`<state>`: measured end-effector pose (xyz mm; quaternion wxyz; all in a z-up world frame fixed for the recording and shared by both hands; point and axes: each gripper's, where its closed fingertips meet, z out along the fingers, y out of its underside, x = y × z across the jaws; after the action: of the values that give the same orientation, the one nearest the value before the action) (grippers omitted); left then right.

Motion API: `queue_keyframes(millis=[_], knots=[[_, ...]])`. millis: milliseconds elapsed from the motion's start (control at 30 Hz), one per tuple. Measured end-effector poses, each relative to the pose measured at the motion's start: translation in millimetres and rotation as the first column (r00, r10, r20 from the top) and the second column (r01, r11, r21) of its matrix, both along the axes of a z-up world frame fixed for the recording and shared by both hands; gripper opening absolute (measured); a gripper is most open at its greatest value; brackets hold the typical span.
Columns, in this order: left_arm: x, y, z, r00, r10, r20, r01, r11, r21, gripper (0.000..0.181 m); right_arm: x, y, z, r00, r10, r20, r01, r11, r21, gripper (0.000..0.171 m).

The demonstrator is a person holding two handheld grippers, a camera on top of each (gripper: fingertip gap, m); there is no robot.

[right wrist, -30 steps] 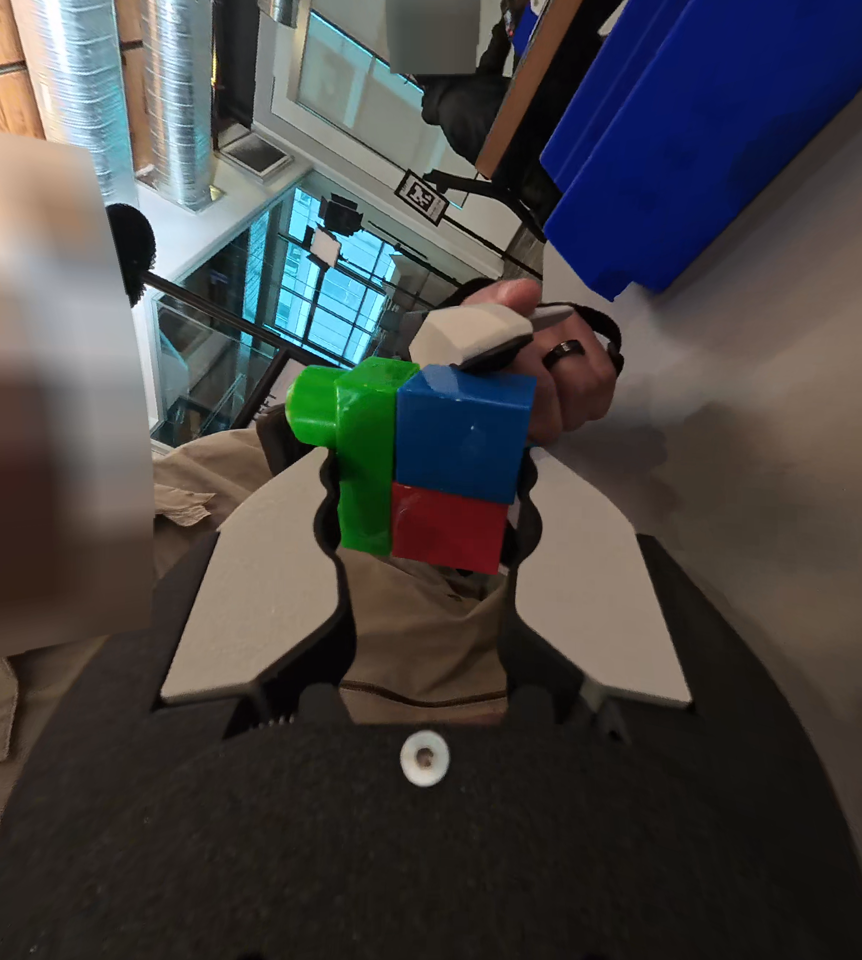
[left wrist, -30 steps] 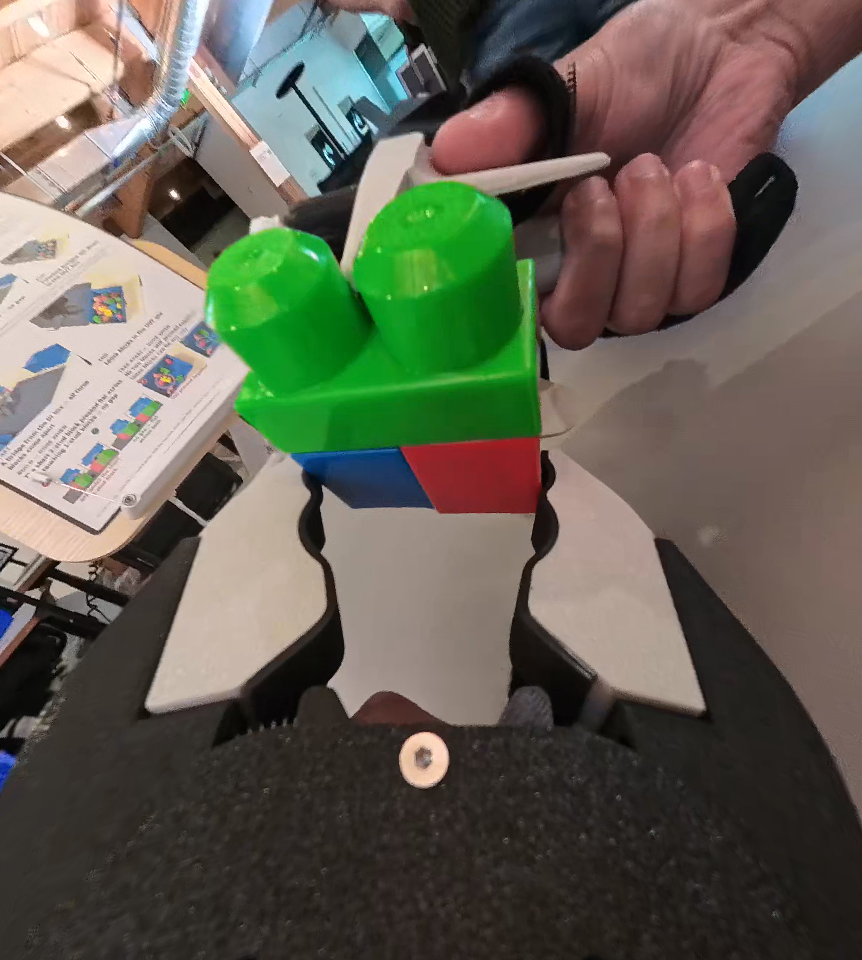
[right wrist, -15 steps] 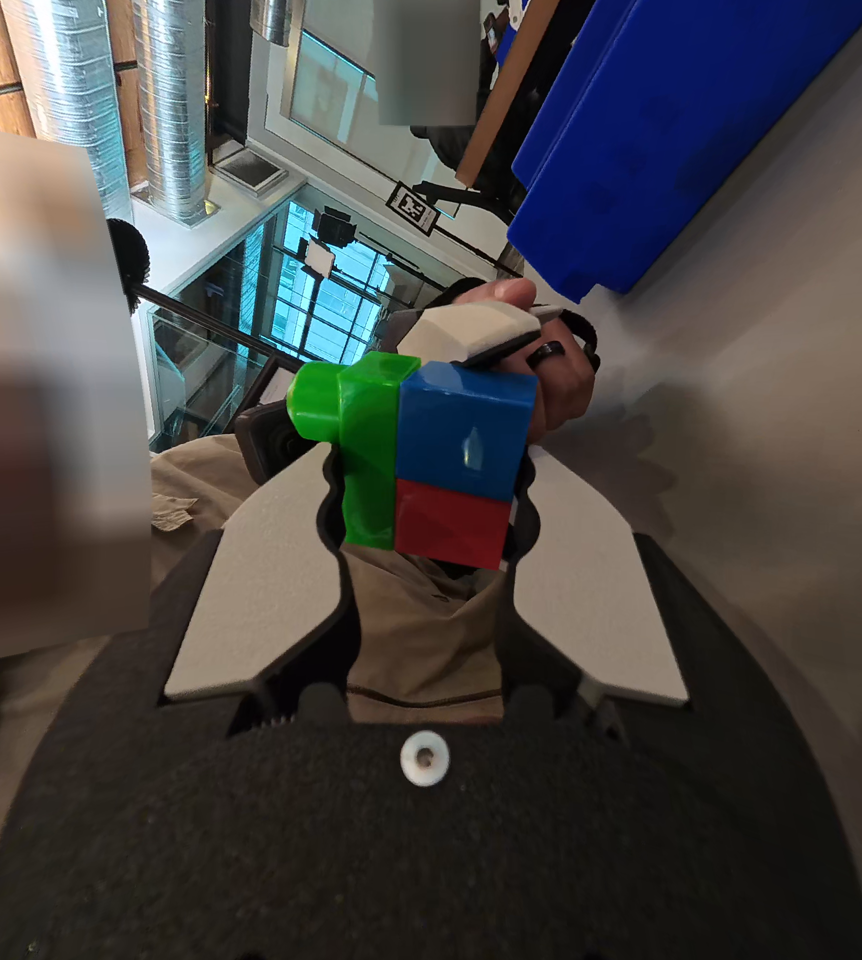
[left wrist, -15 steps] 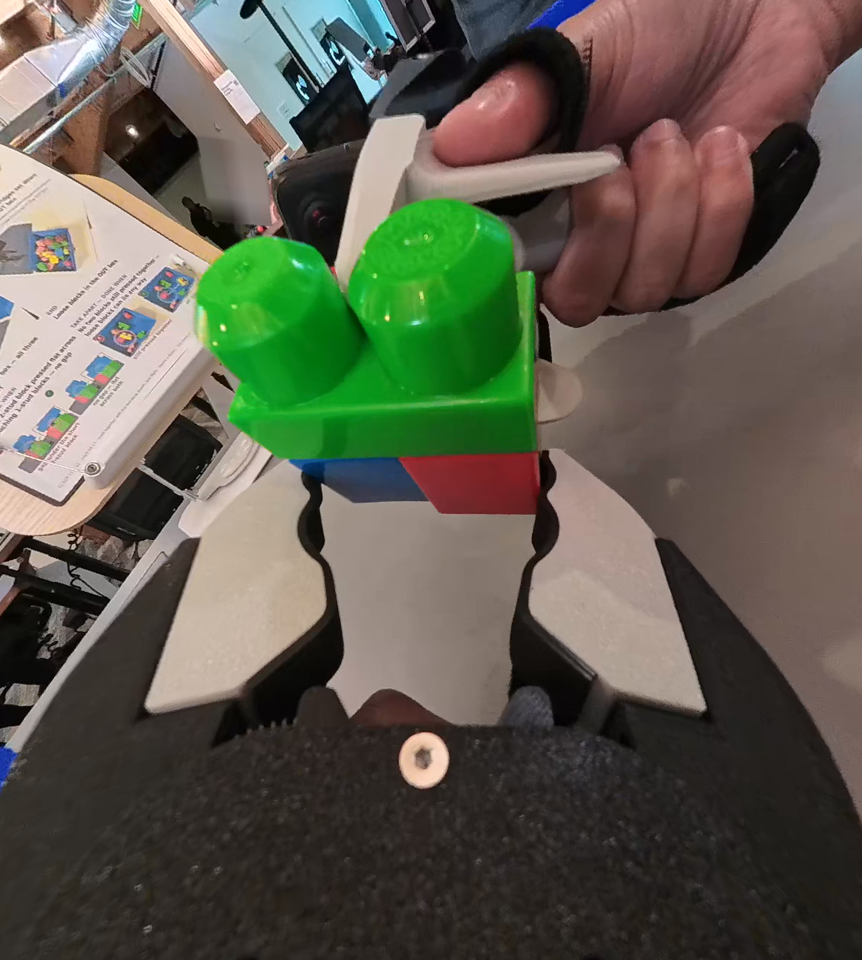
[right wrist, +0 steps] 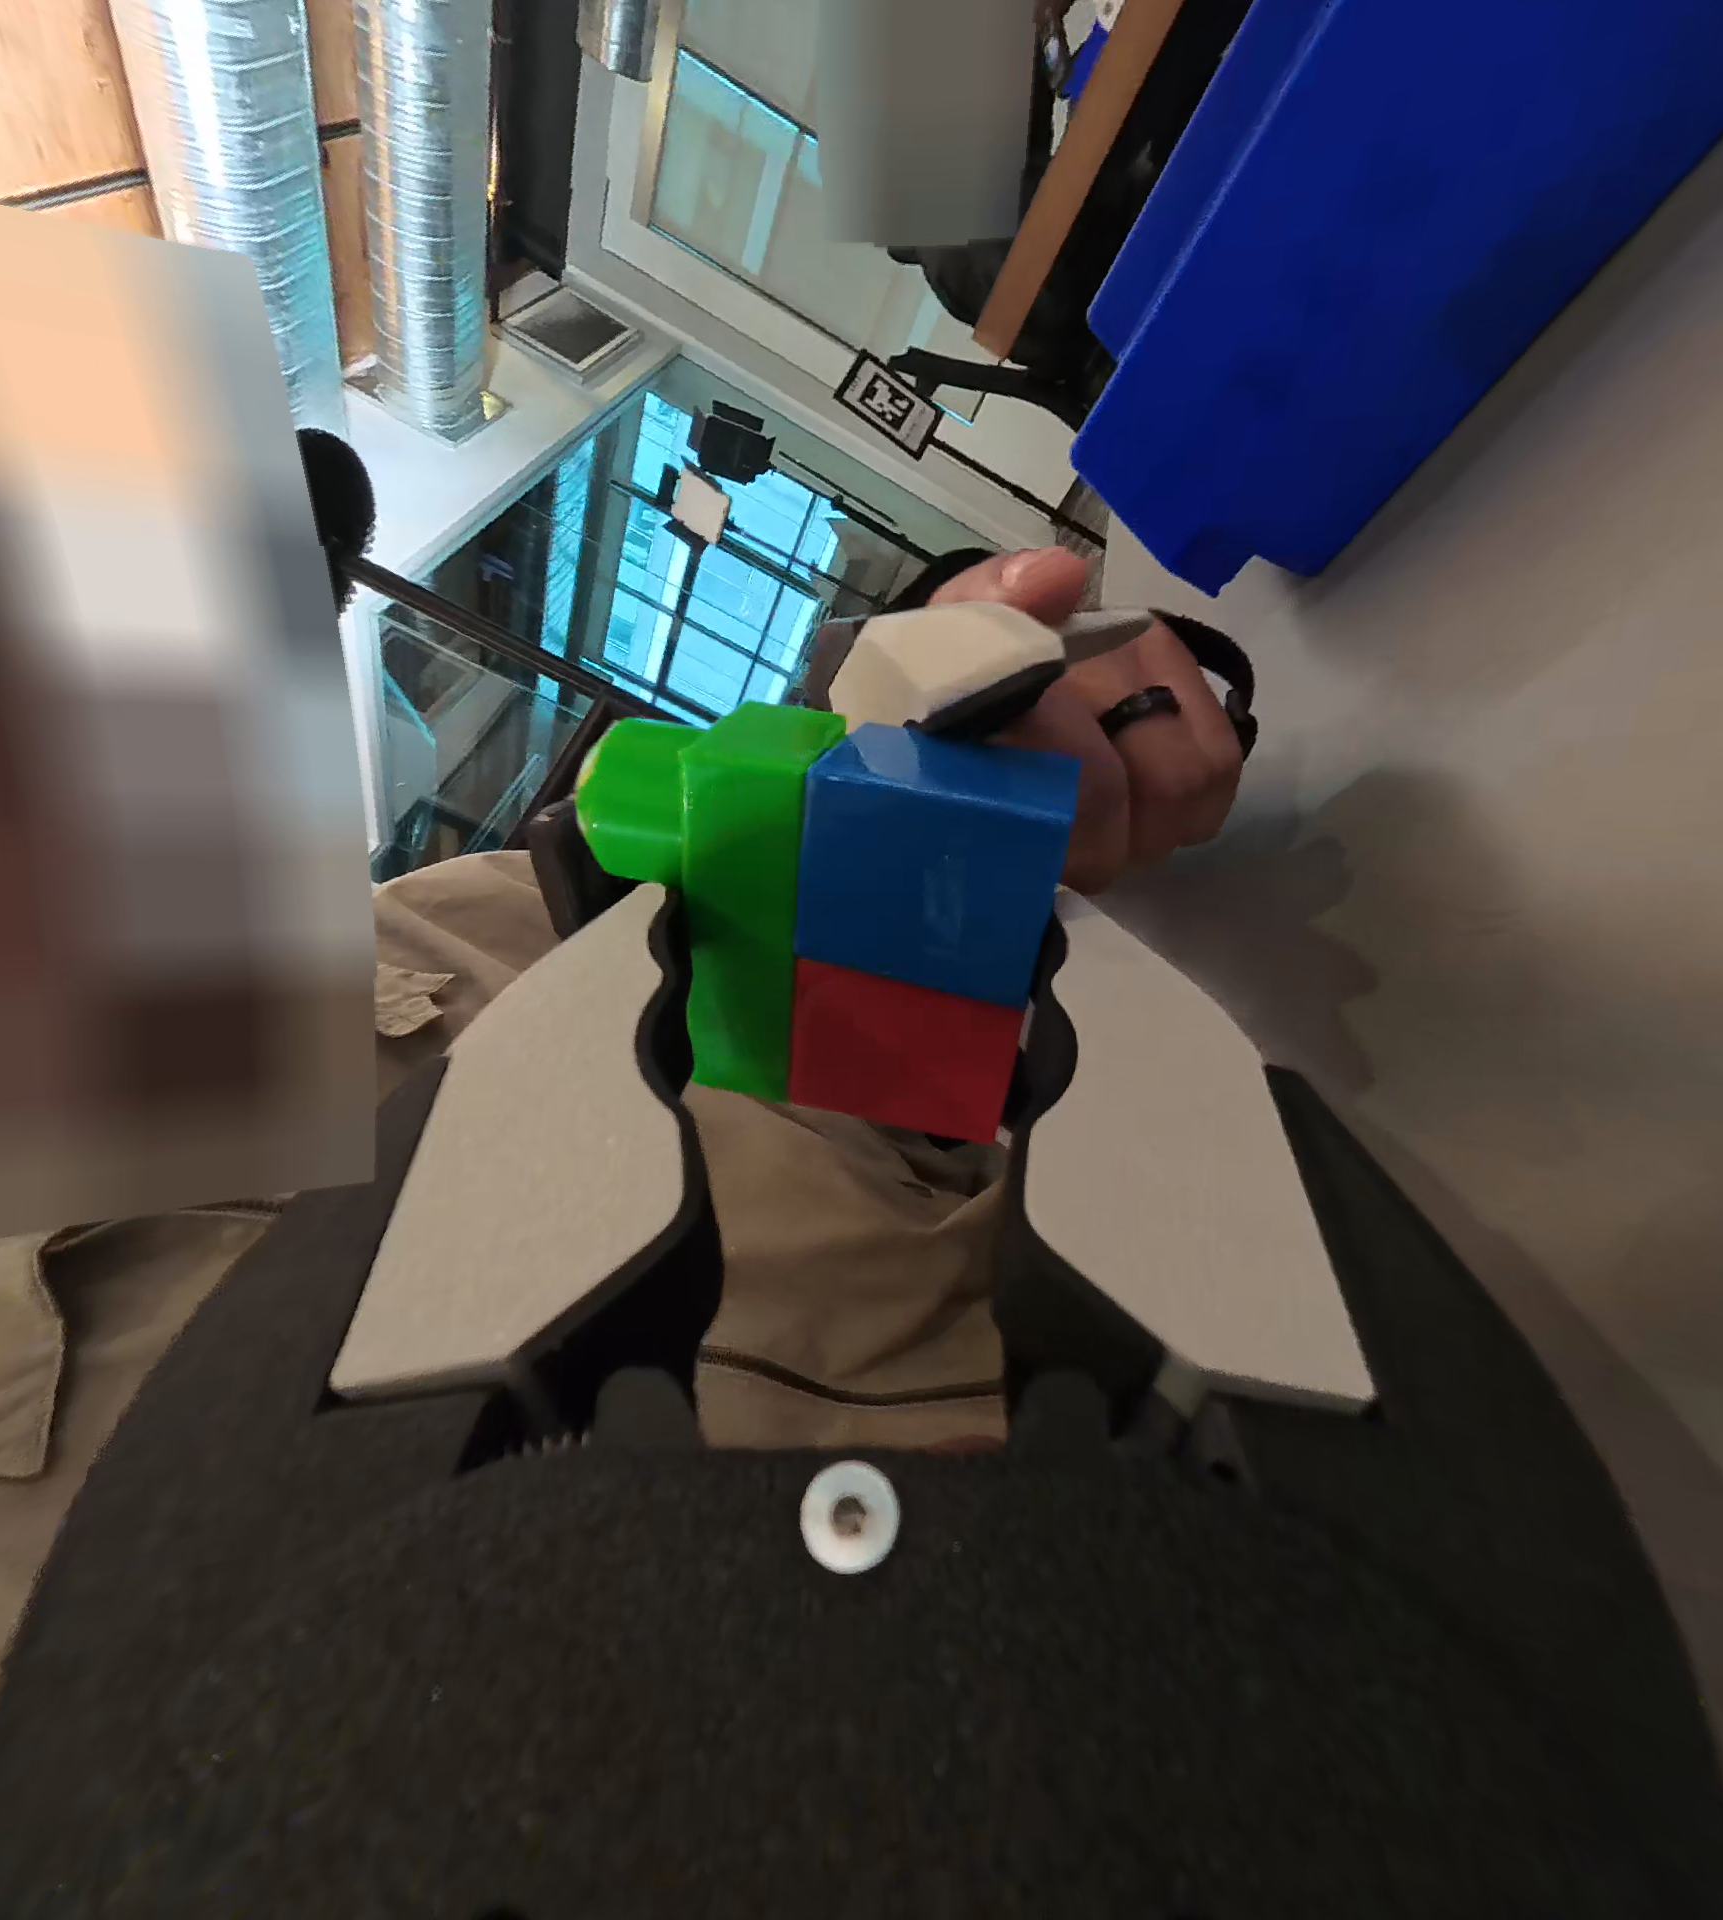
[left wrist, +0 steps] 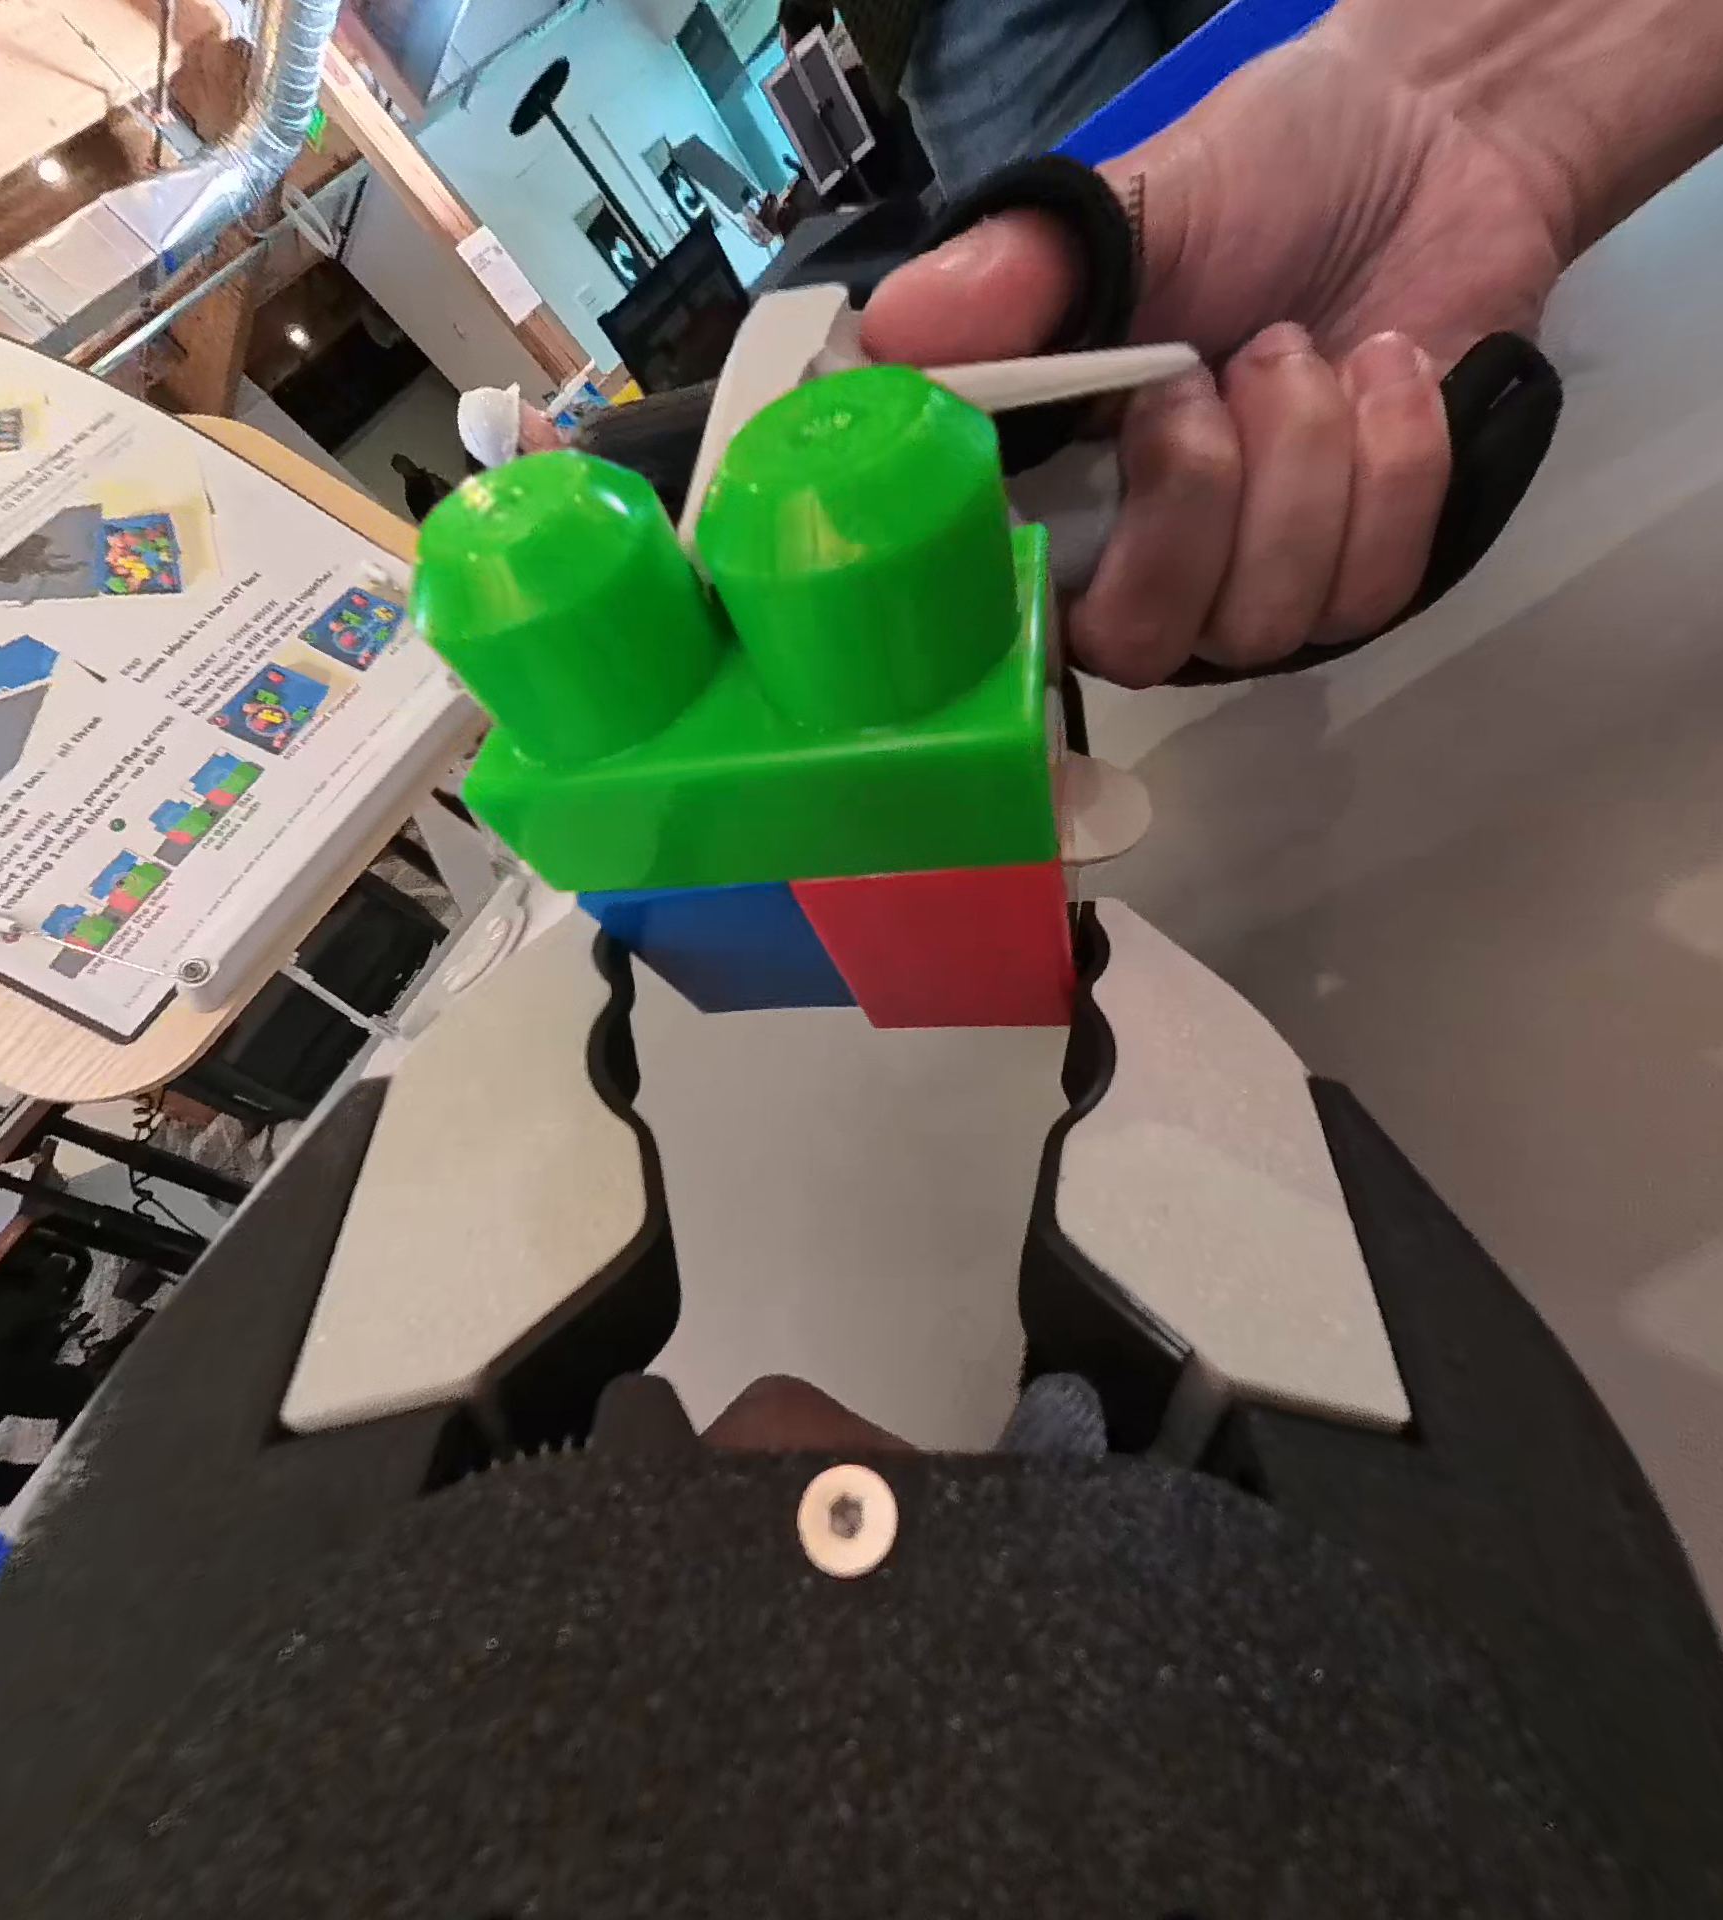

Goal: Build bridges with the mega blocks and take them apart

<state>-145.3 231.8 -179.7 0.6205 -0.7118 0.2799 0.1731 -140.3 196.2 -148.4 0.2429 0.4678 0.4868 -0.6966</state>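
A small bridge of mega blocks is held in the air above the grey table (left wrist: 1563,1039). A green two-stud block (left wrist: 784,790) sits on a blue block (left wrist: 722,945) and a red block (left wrist: 950,945). My left gripper (left wrist: 846,966) is shut on the blue and red pair from their two sides. My right gripper (right wrist: 852,987) is shut on the same bridge, one finger on the green block (right wrist: 743,935), the other on the undersides of the blue block (right wrist: 930,852) and red block (right wrist: 898,1049). Each view shows the other gripper's white fingers and the hand holding it.
A wooden board with a picture instruction sheet (left wrist: 109,675) stands to the left. A blue bin (right wrist: 1459,260) stands on the table at the upper right of the right wrist view. A person's tan clothing (right wrist: 836,1247) is behind the bridge. The tips of both grippers are at nearly the same place.
Both grippers keep their hold on the bridge. The held bridge has shifted and tilted slightly, so the background has moved in both views.
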Motion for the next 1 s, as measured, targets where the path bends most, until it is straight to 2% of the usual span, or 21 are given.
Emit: queue_keyframes(millis=[200, 367, 767, 1000], knots=[[4.5, -4.9, 11.8, 0.999, -0.019, 0.031, 0.017, 0.999, 0.048, 0.084, 3.4, -4.3, 8.5, 0.999, 0.046, -0.004, -0.046, 0.995, -0.088, 0.063], [10.8, -10.4, 15.5, 0.993, -0.075, 0.088, 0.071, 0.996, 0.046, 0.084, 2.9, -7.8, 10.5, 0.998, 0.046, -0.038, -0.049, 0.995, -0.086, 0.064], [9.4, -14.2, 20.9, 0.987, -0.090, 0.131, 0.084, 0.995, 0.052, 0.078, 1.7, -11.3, 8.2, 0.998, 0.044, -0.050, -0.049, 0.993, -0.103, 0.063], [10.8, -16.2, 20.9, 0.992, -0.080, 0.095, 0.073, 0.995, 0.069, 0.078, 4.1, -13.7, 8.4, 0.997, 0.061, -0.057, -0.065, 0.995, -0.076, 0.063]])
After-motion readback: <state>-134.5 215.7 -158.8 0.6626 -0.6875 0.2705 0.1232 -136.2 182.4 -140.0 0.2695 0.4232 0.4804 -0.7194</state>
